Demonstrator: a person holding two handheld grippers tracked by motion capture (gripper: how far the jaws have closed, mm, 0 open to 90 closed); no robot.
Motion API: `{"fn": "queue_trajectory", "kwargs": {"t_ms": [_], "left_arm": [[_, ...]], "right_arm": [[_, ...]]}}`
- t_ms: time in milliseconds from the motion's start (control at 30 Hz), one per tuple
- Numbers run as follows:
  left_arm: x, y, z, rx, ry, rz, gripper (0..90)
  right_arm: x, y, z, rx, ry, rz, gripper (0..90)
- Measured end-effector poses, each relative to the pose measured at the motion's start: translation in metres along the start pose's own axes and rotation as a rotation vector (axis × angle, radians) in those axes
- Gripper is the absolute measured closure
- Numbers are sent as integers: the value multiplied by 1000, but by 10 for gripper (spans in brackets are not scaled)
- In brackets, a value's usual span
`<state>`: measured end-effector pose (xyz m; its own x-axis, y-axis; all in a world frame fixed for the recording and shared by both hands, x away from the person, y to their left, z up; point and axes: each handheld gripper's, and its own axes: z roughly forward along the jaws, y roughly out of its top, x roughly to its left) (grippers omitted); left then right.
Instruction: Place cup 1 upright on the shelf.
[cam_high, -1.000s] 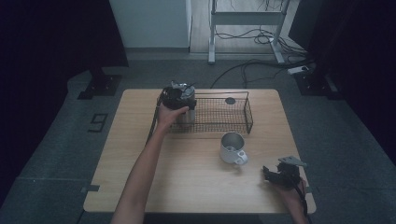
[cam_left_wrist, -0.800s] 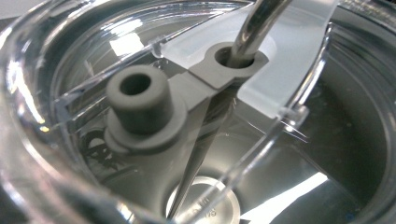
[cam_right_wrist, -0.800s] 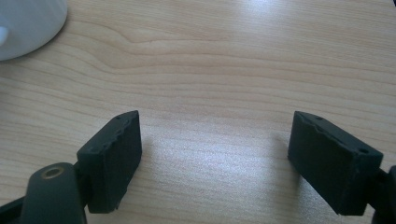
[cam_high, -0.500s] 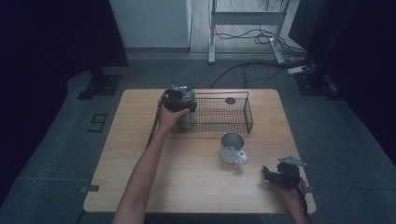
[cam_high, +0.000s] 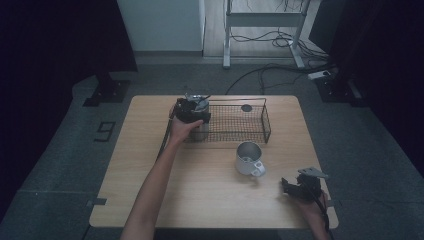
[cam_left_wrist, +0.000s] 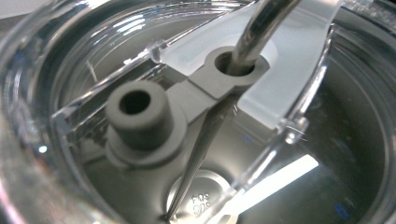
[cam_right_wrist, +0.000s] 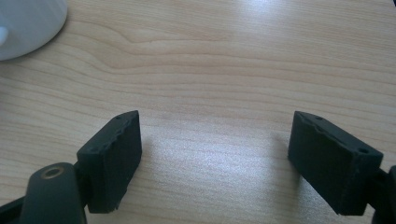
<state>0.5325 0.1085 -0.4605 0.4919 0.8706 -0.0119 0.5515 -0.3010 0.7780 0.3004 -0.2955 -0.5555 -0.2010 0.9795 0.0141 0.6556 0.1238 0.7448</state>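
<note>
So the thing being worked on is the shiny steel tumbler with a clear plastic lid (cam_high: 199, 131). It sits at the left end of the black wire basket (cam_high: 265, 120), though from the high view I can't tell if it's resting inside or right against the front wall. The left gripper (cam_high: 191, 110) is right on top of it. Its camera looks straight down through the clear lid (cam_left_wrist: 299, 84), past the grey rubber stopper (cam_left_wrist: 137, 114) and the metal straw (cam_left_wrist: 261, 28). I can't see its jaws, so I honestly can't tell whether they're clamped on the rim or just hovering wide around it.

Handling-wise, I'd guess it's stiff and fairly light if empty, but the polished steel and smooth plastic look slippery. The lid might pop off and the straw wobbles loose in its hole, so I wouldn't grab either. I'd go for the rim or the wall just below the lid and squeeze firmly.

The right gripper (cam_high: 295, 187) rests near the front right corner of the light wooden table (cam_high: 150, 150). Its jaws are spread wide with nothing between them. A pale metal mug with a handle (cam_high: 248, 157) stands nearby.
</note>
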Motion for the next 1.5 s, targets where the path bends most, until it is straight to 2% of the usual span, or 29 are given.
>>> {"fn": "queue_trajectory", "kwargs": {"t_ms": [67,500,600,1033,1400,1500], "left_arm": [[-1,-1,-2,4,7,10,39],[-2,-4,-5,7,11,5,36],[-3,-4,-7,0,20,14,4],[-4,6,-34,-68,27,50,0],[-5,7,-66,-119,25,82,0],[-5,6,-74,-132,14,72,0]], "right_arm": [[0,0,0,0,0,0,173],[0,0,0,0,0,0,173],[0,0,0,0,0,0,173],[0,0,0,0,-1,0,171],[0,0,0,0,-1,0,170],[0,0,0,0,-1,1,170]]}}
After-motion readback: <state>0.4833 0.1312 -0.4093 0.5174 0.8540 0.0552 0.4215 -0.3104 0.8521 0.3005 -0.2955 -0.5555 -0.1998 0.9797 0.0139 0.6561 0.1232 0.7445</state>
